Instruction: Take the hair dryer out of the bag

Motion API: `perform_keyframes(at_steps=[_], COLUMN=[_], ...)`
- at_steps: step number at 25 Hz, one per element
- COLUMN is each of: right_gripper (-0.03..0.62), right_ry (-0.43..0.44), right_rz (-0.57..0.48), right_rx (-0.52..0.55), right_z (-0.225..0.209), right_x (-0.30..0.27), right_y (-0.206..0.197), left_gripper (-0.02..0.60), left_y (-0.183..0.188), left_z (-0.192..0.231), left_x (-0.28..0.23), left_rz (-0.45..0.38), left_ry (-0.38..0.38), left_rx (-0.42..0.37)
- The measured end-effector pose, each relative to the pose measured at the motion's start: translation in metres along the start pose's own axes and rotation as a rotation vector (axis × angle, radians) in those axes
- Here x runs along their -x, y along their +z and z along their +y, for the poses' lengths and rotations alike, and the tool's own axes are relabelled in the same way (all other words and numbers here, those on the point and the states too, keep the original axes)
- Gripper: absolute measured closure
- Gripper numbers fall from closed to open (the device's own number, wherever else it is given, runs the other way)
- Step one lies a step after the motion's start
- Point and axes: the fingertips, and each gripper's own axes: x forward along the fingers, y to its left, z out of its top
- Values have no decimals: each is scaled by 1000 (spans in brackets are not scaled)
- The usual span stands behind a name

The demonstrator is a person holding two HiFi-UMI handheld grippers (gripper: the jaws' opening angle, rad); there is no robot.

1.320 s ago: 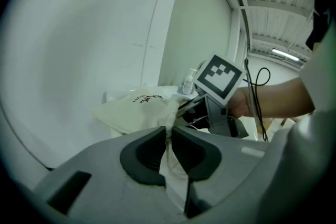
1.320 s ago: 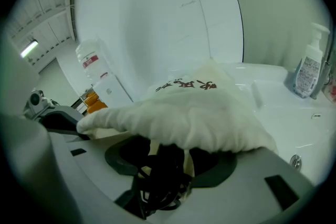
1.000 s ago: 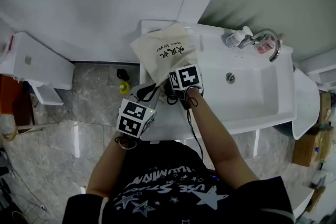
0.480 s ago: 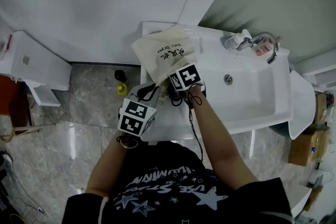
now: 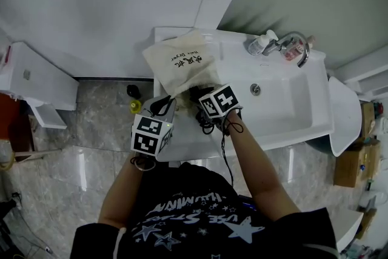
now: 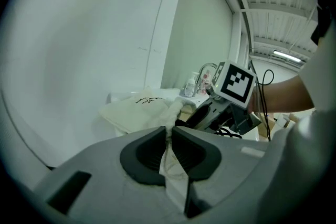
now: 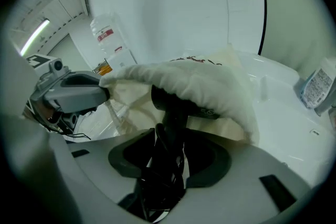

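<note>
Pulling the hair dryer (image 7: 169, 102) from the bag (image 5: 179, 60).
Left gripper (image 6: 169, 139) pinches bag cloth; right gripper (image 7: 168, 152) jaws are closing on the handle (image 7: 171, 126); next, draw it clear.

**White rectangular ceramic washbasin** (image 5: 291, 107), wall-mounted, flat ledge on its left.
- 10 o'clock, on the ledge: cream cloth bag with dark printed lettering (image 5: 179, 60), lying flat.
- 1 o'clock, back rim: small white pump bottle (image 5: 257, 43); curved chrome tap (image 5: 293, 35) just beside it.
- Bowl centre: round metal drain (image 5: 256, 89).
</note>
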Motion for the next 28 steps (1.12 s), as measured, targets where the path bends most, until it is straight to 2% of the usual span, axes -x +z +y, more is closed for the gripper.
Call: perform_keyframes(at_steps=[8,17,23,28], right_gripper=[414,416,418,418], right_ry=[62,169,217,227], right_rz=[-29,-106,-224,-365], right_rx=[7,27,-9,-89], right_z=[13,38,46,44], right_x=[37,85,114,142], right_y=[-38,-88,-96,-89], left_gripper=[532,532,531,531], left_y=[2,-15,-24,-34], left_z=[-11,-18,-25,-29], left_x=[-1,3,4,3], left_rz=[-19,16,73,101], left_ry=[87,205,248,248], left_rx=[5,-17,-65,-97])
